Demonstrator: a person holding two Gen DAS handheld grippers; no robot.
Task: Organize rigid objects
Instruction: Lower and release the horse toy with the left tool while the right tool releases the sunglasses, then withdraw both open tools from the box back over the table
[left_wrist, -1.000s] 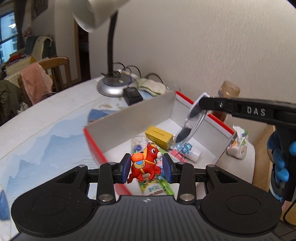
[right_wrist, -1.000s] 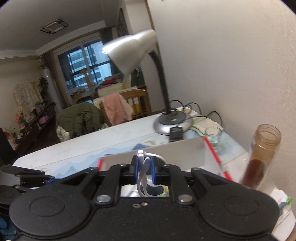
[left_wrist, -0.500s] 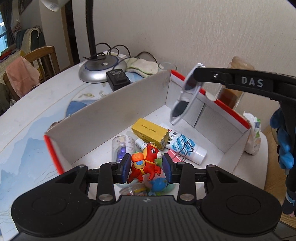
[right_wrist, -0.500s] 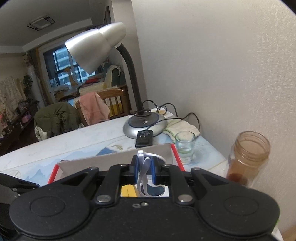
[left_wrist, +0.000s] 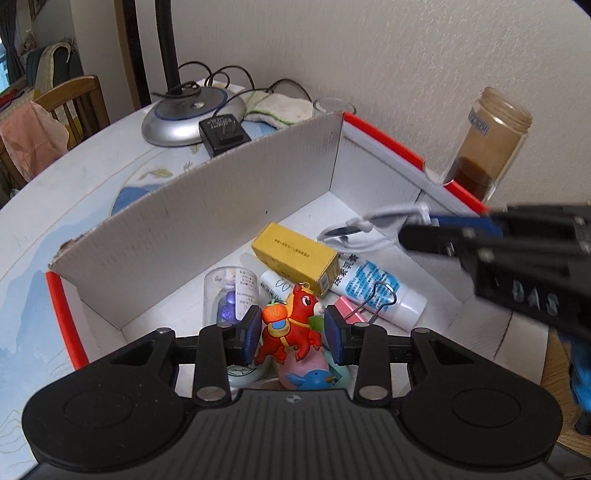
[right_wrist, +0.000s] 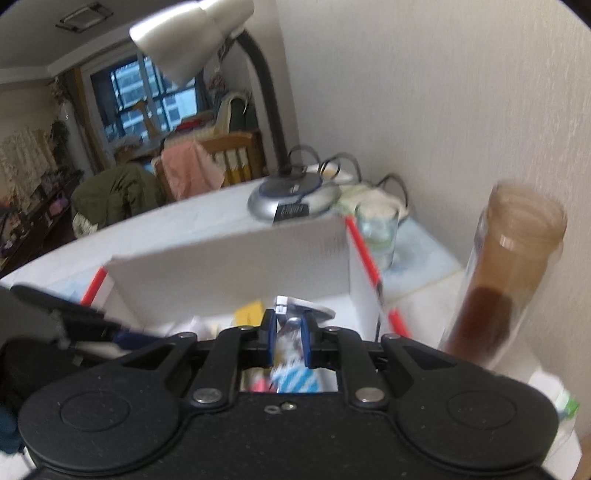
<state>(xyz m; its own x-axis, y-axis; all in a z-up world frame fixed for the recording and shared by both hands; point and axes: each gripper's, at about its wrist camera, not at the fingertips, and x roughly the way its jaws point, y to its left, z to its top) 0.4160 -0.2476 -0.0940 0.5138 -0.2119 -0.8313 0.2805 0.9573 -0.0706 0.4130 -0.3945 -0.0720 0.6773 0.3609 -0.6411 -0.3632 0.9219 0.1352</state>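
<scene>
The left gripper (left_wrist: 290, 334) pinches a light, stiff red horse toy (left_wrist: 291, 323) by its flanks over the box (left_wrist: 207, 206), while the right gripper (right_wrist: 289, 341) clamps fragile white glasses (left_wrist: 364, 223) at the frame, inside it.

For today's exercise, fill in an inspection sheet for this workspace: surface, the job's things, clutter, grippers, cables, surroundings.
Surface: white table with a pale blue printed pattern.
Job's things: white cardboard box with red edges holding a yellow carton, a white and blue tube, a pink binder clip and a clear plastic vial.
Clutter: brown-filled glass jar, drinking glass, folded cloth, black adapter.
Grippers: left gripper shut on a red toy horse; right gripper shut on white-framed sunglasses over the box.
Cables: black cords behind the silver lamp base.
Surroundings: textured wall, wooden chair, window.
</scene>
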